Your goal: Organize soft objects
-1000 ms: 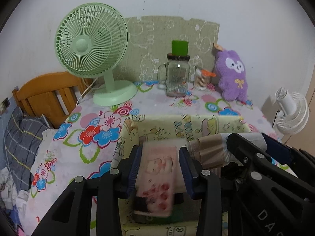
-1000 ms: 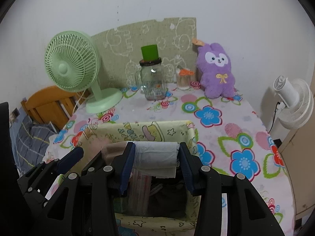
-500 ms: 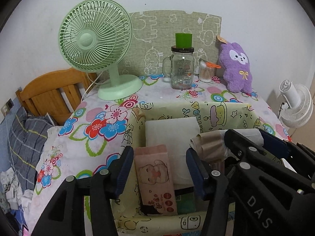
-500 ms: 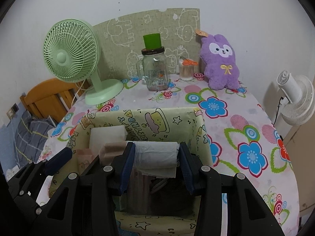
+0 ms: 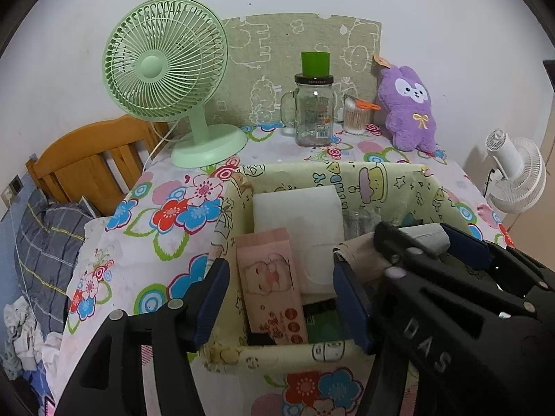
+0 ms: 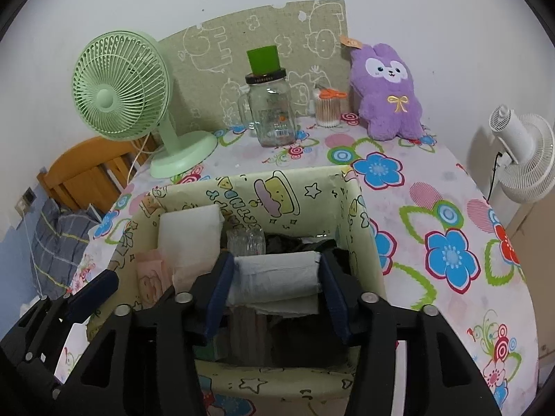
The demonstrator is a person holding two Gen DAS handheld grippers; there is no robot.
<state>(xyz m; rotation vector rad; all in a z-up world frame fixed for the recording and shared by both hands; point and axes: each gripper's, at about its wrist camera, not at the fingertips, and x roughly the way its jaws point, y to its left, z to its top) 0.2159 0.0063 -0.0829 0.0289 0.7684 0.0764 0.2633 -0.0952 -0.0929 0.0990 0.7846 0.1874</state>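
both tools just spread: pink tissue pack loose between left tool, grey roll between right tool.

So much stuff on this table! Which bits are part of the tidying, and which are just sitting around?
Part of the job:
- patterned storage box
- pink tissue pack
- white foam block
- grey roll
- beige cloth

Just sitting there:
- green fan
- glass jar
- purple plush
- white fan

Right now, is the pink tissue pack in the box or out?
In: the pink pack stands inside the box, beside the white pack.
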